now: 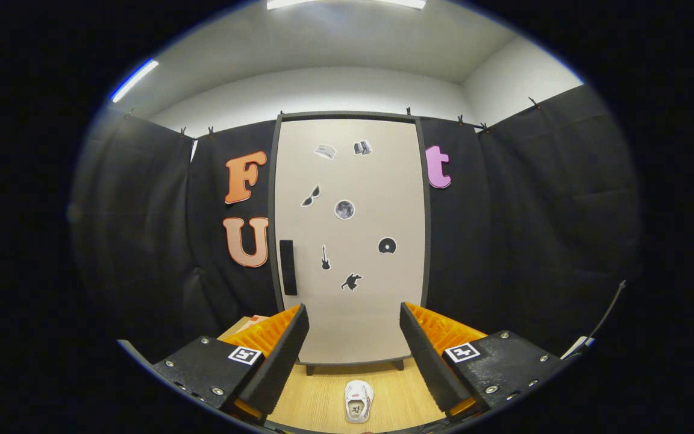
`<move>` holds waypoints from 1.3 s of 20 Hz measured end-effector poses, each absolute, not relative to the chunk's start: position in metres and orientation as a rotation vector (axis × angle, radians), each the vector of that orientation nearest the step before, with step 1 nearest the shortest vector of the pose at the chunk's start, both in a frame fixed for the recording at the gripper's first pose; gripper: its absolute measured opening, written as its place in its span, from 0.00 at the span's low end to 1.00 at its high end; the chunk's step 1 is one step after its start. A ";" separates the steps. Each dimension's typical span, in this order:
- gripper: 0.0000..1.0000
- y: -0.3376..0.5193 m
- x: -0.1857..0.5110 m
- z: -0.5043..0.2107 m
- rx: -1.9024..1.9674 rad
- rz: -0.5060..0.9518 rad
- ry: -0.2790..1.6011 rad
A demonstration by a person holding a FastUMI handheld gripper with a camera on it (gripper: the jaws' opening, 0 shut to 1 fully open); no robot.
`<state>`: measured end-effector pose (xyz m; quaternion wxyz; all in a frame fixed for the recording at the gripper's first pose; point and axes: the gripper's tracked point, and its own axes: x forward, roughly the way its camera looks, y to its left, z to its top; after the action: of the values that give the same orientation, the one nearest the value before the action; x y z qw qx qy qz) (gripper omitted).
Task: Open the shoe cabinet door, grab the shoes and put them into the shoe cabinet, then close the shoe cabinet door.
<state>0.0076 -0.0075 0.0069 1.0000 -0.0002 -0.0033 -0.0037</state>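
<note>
The shoe cabinet (350, 241) stands upright straight ahead, beyond my fingers. Its pale door is closed, framed in dark trim, with several small stickers on it. A black vertical handle (287, 267) sits on the door's left edge, above and just beyond my left finger. A small white shoe (358, 401) lies on the wooden floor (395, 392) between my fingers, in front of the cabinet's feet. My gripper (353, 346) is open, with a wide gap and nothing between its fingers.
Black cloth walls enclose the booth on both sides of the cabinet. A thin cable (606, 313) hangs at the right, with a white object (577, 347) at its foot. Something orange-pink (255, 319) lies on the floor left of the cabinet.
</note>
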 end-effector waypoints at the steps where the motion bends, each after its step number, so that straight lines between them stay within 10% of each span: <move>1: 0.95 -0.007 0.009 0.006 0.000 -0.008 -0.002; 26: 0.95 0.140 0.221 -0.011 0.011 0.168 0.007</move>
<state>0.2208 0.1401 -0.0105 0.9964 0.0054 0.0035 0.0841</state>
